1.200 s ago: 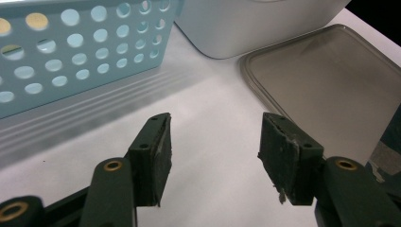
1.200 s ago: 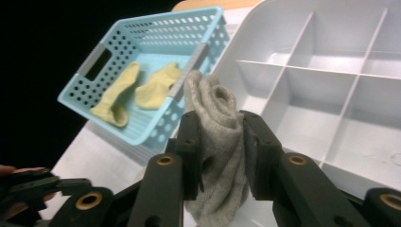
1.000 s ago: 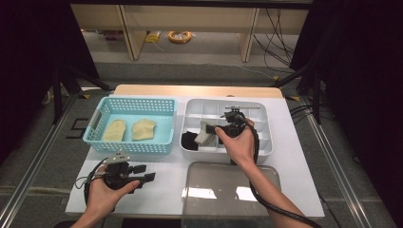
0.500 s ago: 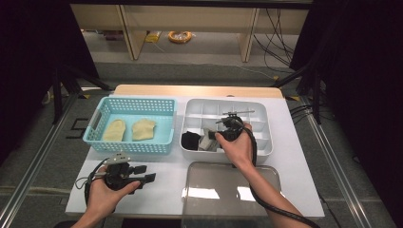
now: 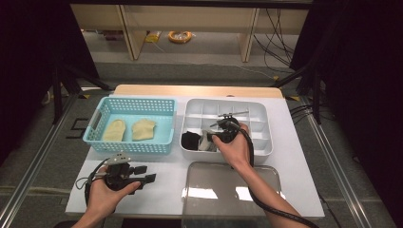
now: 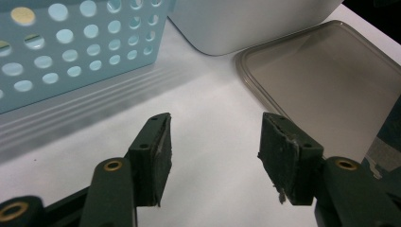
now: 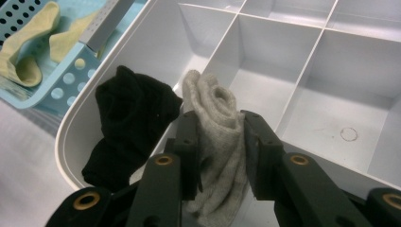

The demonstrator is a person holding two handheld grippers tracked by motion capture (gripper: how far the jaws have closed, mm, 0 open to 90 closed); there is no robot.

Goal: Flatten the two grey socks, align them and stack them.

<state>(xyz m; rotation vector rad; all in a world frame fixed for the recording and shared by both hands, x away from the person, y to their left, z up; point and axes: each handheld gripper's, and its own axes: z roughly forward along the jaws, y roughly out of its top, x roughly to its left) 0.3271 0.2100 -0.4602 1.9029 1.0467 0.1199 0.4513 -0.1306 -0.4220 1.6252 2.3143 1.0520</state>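
Note:
My right gripper point(image 7: 217, 137) reaches into the white divided tray point(image 5: 259, 114), its jaws shut on a rolled grey sock point(image 7: 215, 109) over a front-left compartment. A black sock point(image 7: 127, 118) lies in the corner compartment just left of it, touching the grey one. In the high view the grey sock point(image 5: 205, 141) sits beside the black sock point(image 5: 191, 140) under the right gripper point(image 5: 209, 135). My left gripper point(image 5: 142, 173) rests low over the table's front left, open, with nothing between its jaws point(image 6: 215, 146).
A light blue perforated basket point(image 5: 138, 105) at the back left holds two yellow socks point(image 5: 114, 129) point(image 5: 142, 128). A clear plastic lid point(image 5: 228, 185) lies flat in front of the tray, right of the left gripper. Most tray compartments are bare.
The right gripper has edged slightly left and nearer with the grey sock, ending close beside the black sock. The left gripper has stayed where it was.

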